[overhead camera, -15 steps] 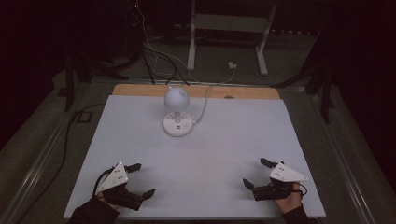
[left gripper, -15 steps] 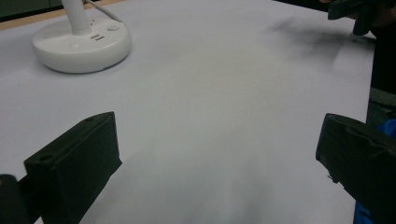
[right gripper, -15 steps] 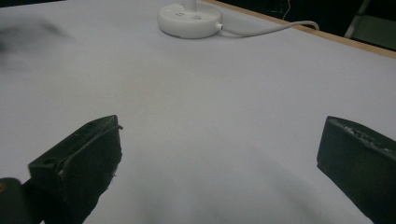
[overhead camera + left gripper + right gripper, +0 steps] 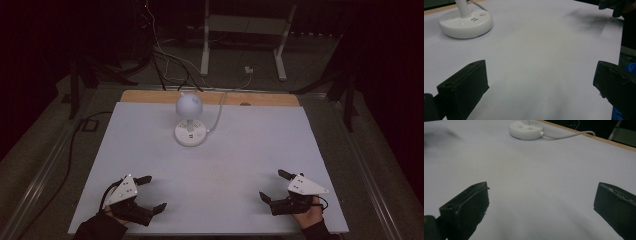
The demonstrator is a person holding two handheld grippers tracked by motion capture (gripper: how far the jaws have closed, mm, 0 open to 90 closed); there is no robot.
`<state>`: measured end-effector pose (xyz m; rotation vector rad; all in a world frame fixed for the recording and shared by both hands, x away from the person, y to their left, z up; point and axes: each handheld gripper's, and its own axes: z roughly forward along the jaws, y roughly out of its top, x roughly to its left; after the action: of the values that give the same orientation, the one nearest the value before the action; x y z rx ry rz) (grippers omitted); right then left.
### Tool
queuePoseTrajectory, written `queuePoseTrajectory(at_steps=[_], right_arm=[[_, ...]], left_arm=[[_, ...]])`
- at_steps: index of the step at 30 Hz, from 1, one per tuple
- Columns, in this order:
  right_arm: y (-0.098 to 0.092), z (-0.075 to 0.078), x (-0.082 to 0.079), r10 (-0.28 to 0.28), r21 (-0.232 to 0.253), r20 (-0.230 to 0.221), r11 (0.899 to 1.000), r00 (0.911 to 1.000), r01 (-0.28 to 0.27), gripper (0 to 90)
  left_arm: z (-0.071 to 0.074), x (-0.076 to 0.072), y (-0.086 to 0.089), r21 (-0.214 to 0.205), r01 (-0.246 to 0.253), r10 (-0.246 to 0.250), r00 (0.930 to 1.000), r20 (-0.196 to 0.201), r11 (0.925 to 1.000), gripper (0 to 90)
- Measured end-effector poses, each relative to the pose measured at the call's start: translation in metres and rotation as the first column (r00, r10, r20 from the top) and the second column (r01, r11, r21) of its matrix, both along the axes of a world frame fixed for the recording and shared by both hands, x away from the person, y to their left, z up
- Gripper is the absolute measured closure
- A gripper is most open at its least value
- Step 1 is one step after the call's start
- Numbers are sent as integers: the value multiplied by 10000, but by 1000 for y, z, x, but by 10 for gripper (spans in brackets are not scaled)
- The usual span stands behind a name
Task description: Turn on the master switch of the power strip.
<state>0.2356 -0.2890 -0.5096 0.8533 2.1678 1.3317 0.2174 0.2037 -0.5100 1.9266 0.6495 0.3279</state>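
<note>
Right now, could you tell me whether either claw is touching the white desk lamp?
No, the left claw and right claw sit near the table's front edge, well apart from the desk lamp.

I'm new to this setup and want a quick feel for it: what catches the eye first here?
First, the small white desk lamp with a round base and globe-shaped head, alone near the far edge of the pale white table top, its white cable trailing off the back. Next, the two hand-held black claws at the near edge, the left claw and the right claw, both open and holding nothing.
</note>
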Motion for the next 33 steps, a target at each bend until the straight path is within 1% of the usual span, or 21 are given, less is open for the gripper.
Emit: queuePoseTrajectory(at_steps=[6, 14, 19, 22, 27, 29, 31, 33], right_arm=[[0, 1, -1, -9, 75, 25, 10000, 10000, 9, 0], [1, 2, -1, -16, 56, 61, 10000, 10000, 15, 0], [2, 3, -2, -20, 34, 69, 10000, 10000, 19, 0], [3, 4, -3, -19, 119, 101, 9999, 9999, 18, 0], [3, 5, -3, -40, 142, 99, 9999, 9999, 39, 0], [4, 4, -3, -43, 177, 58, 9998, 10000, 42, 0], [4, 5, -4, -21, 218, 71, 9998, 10000, 19, 0], [4, 6, -4, -17, 235, 102, 9997, 9999, 15, 0]], left_arm=[[-1, 0, -2, 107, 177, -177, 9998, -46, 9998, 1], [-1, 0, -4, 125, 251, -250, 9997, -82, 9996, 2], [-1, 0, -7, 166, 350, -347, 9992, -177, 9992, 1], [-1, -1, -10, 213, 455, -449, 9987, -237, 9987, 2], [3, -2, -13, 299, 509, -498, 9981, -365, 9983, 2], [5, -2, -14, 213, 578, -568, 9974, -451, 9981, 2], [6, -1, -16, 318, 651, -635, 9968, -484, 9974, 2], [9, -1, -17, 332, 745, -727, 9959, -541, 9967, 1]])
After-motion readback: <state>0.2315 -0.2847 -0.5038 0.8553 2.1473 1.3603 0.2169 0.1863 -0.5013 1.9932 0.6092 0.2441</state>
